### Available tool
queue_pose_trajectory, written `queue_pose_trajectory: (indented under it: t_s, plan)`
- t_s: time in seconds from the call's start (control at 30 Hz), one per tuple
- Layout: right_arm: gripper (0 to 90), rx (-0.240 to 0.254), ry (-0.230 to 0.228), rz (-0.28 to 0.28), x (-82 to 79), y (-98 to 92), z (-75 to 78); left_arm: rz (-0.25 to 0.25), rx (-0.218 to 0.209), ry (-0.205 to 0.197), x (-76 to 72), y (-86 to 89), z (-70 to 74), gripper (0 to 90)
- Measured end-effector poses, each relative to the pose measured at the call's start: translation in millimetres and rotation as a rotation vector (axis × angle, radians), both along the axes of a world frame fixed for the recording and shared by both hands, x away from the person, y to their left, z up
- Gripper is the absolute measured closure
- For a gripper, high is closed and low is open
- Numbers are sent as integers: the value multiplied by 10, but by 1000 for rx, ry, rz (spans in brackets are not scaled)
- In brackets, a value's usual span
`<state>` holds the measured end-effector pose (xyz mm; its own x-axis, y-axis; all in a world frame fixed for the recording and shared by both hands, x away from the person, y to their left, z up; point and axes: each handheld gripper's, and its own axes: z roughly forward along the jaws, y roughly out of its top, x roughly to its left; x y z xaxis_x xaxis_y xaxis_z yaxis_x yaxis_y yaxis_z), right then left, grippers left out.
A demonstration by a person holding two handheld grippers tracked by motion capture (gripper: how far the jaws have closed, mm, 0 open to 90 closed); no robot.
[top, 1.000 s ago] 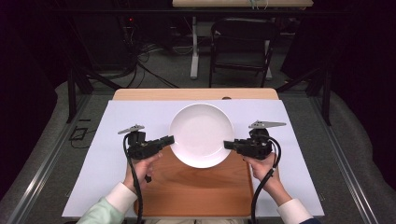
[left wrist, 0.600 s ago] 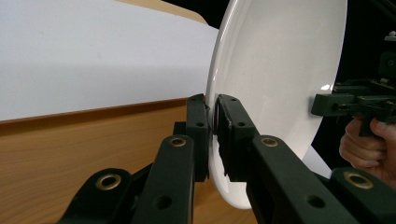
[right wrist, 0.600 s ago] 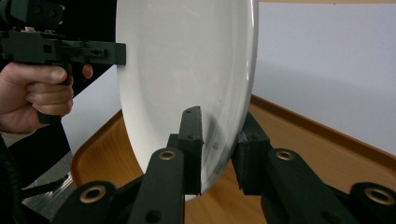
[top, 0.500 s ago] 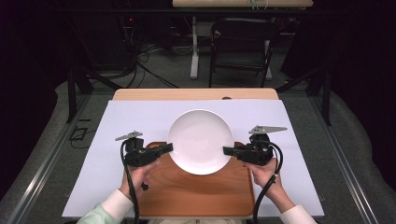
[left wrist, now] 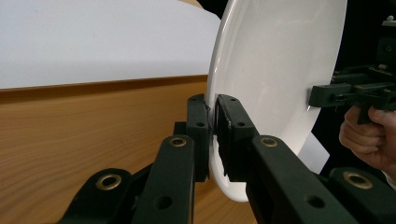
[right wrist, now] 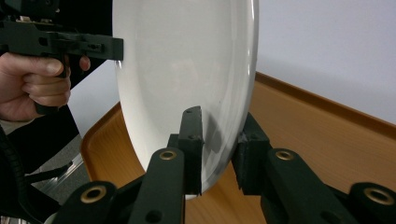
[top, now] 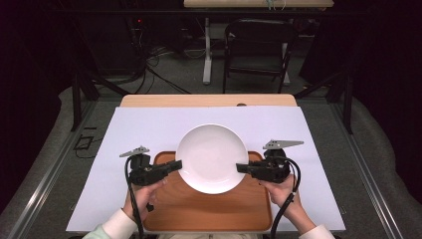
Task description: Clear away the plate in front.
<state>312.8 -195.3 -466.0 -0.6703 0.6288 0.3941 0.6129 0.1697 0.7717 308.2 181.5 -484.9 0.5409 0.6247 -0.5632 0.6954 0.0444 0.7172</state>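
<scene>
From the high view, I see the round white ceramic plate [top: 211, 157] has come toward me and now hangs over the far part of the brown wooden tray [top: 199, 211], on the white sheet [top: 149, 124]; I judge I am placing it there. In the left gripper view, my left gripper [left wrist: 212, 135] is clamped on its rim. In the right gripper view, my right gripper [right wrist: 219, 149] pinches the opposite rim.

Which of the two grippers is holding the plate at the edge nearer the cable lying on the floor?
The left gripper, clamped on the white plate's left rim; the right gripper grips the opposite rim.
</scene>
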Motion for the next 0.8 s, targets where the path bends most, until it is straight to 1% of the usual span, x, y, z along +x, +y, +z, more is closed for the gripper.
queue_pose_trajectory:
  t_s: [0.2,0.53,0.8]
  plan:
    - [763,-16,10,11,-75,28,-11,-7,4,8,-63,27,-12,835]
    - [767,-25,25,18,-164,60,-30,-22,8,12,-151,58,-23,836]
    - [772,-30,37,22,-225,76,-44,-34,10,29,-211,69,-53,835]
